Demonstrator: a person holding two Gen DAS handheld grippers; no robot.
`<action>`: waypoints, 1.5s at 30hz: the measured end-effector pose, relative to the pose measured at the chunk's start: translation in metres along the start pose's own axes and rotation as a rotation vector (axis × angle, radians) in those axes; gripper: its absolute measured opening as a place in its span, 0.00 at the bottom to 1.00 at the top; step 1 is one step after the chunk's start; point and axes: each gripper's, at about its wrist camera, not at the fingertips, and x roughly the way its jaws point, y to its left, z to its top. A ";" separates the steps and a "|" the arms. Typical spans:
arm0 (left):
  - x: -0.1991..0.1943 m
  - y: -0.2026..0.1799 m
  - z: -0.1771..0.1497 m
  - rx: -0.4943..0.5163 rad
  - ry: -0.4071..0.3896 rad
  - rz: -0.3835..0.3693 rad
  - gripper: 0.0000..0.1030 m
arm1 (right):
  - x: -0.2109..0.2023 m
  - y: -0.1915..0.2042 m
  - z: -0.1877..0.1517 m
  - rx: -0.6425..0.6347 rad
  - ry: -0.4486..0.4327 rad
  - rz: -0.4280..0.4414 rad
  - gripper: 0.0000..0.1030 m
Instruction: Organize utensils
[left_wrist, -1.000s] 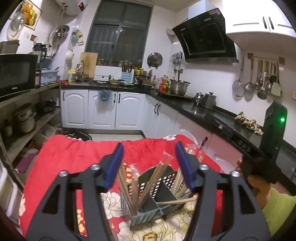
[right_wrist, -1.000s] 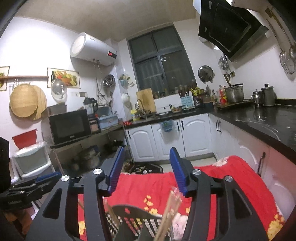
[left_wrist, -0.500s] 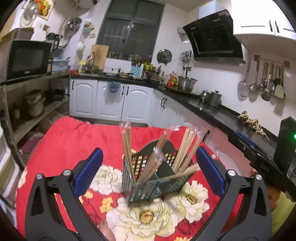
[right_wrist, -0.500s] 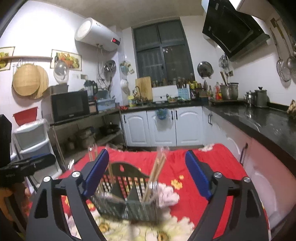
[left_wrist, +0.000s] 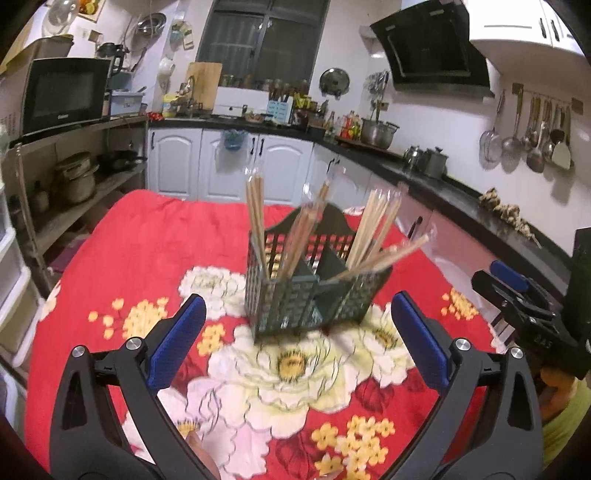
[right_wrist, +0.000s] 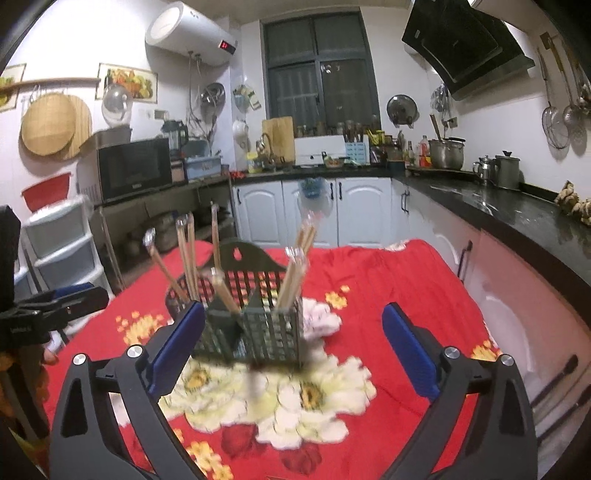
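A dark green slotted utensil basket (left_wrist: 314, 295) stands upright on the red flowered tablecloth (left_wrist: 147, 240). Several bundles of wooden chopsticks (left_wrist: 373, 229) in clear sleeves stand in its compartments; one lies slanted across the rim. My left gripper (left_wrist: 299, 336) is open and empty, just in front of the basket. In the right wrist view the basket (right_wrist: 255, 328) sits between the fingers' line, a little ahead. My right gripper (right_wrist: 291, 343) is open and empty. The right gripper also shows at the right edge of the left wrist view (left_wrist: 517, 295).
The table sits in a kitchen. A black counter (left_wrist: 461, 199) with pots runs along the right. A shelf with a microwave (left_wrist: 62, 96) stands at the left. White plastic drawers (right_wrist: 59, 251) stand left of the table.
Both grippers have opened wide and drawn back from the basket. The basket with its chopsticks now stands free on the cloth, farther ahead in both views.
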 end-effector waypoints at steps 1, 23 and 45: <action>0.000 0.000 -0.004 -0.001 0.006 0.005 0.90 | -0.001 0.000 -0.006 0.002 0.020 -0.007 0.92; -0.016 -0.032 -0.075 0.047 -0.126 0.081 0.90 | -0.051 0.020 -0.065 -0.097 -0.159 -0.068 0.94; -0.016 -0.044 -0.094 0.092 -0.190 0.123 0.90 | -0.060 0.014 -0.083 -0.020 -0.220 -0.082 0.94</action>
